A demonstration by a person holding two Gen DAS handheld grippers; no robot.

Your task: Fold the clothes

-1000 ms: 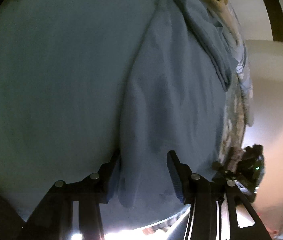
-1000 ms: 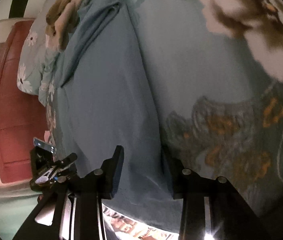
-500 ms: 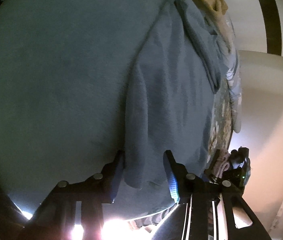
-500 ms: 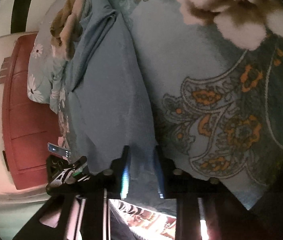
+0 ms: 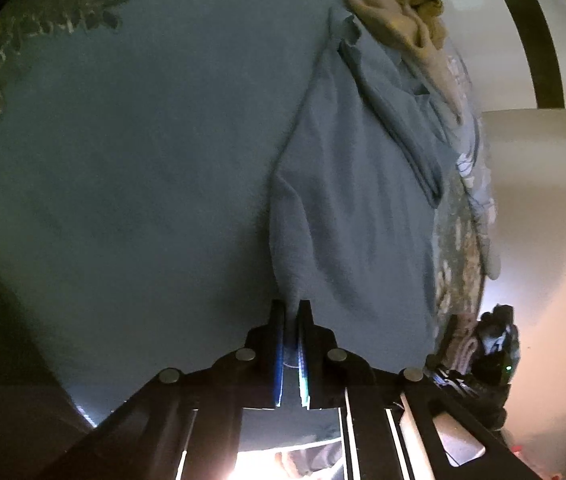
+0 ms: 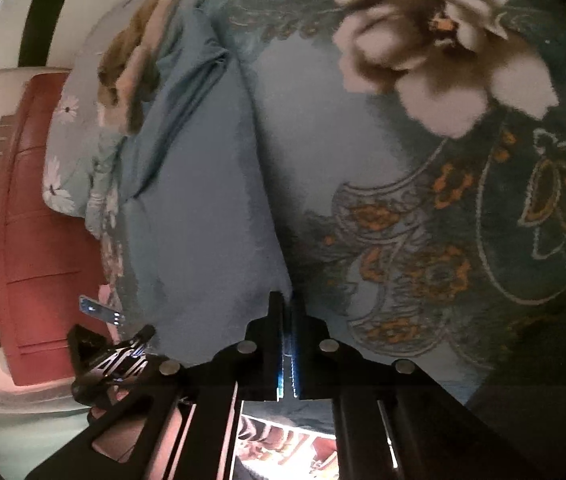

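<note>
Lying lengthwise over a teal bedspread, a blue-grey garment stretches away from both cameras toward the far end of the bed. In the left wrist view, the bedspread fills the left half of the picture, plain and dim, with a faint leafy pattern at its upper left edge. Toward the middle, the left gripper has its two fingers pressed together on the near left corner of the garment, a thin fold of cloth caught between the pads. Right of that, the garment runs up the frame with a long crease near its right side, and a tan, crumpled cloth sits at its far end. At the far right the other gripper shows as a dark shape beside the bed's edge, in front of a pale wall. In the right wrist view, a red cabinet stands at the far left, with a floral pillow against it and the other gripper below. The garment occupies the left-centre, and the right gripper pinches its near right corner with the fingers pressed together. To the right, the bedspread bears a large pale flower and orange paisley ornament.
</note>
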